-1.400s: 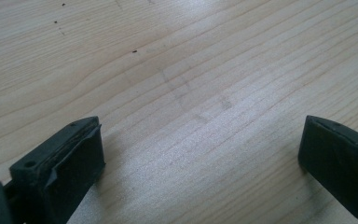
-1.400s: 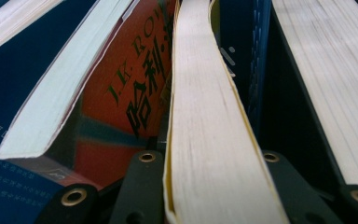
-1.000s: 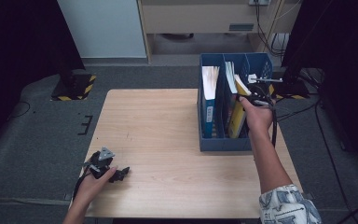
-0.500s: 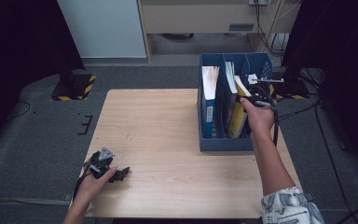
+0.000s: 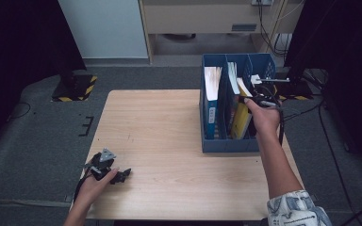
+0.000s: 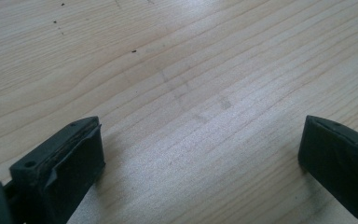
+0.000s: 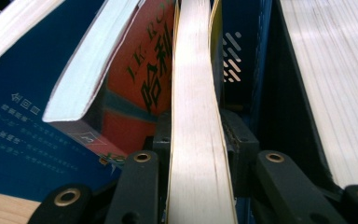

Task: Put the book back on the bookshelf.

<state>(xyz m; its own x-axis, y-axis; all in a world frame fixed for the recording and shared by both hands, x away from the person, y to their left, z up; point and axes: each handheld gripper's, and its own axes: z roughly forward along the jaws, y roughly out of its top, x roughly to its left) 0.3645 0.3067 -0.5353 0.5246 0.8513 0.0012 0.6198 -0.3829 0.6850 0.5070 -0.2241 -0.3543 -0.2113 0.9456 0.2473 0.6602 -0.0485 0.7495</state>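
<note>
high view: right tool [image 5: 250, 95] at blue rack [image 5: 226, 143] on table [image 5: 169, 122] right side, clamped on yellow book [image 5: 242, 120] in rack's right slot; left tool [image 5: 118, 175] resting on table near front left corner. left gripper view: left tool jaws wide apart over bare wood, nothing between. right gripper view: yellow book's [image 7: 198, 116] page edge pinched between right tool's pads; red book [image 7: 142, 70] just beside it.

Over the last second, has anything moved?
No visible change. The right claw stays clamped on the yellow book in the blue file box; the left claw stays open, resting on the table.
</note>
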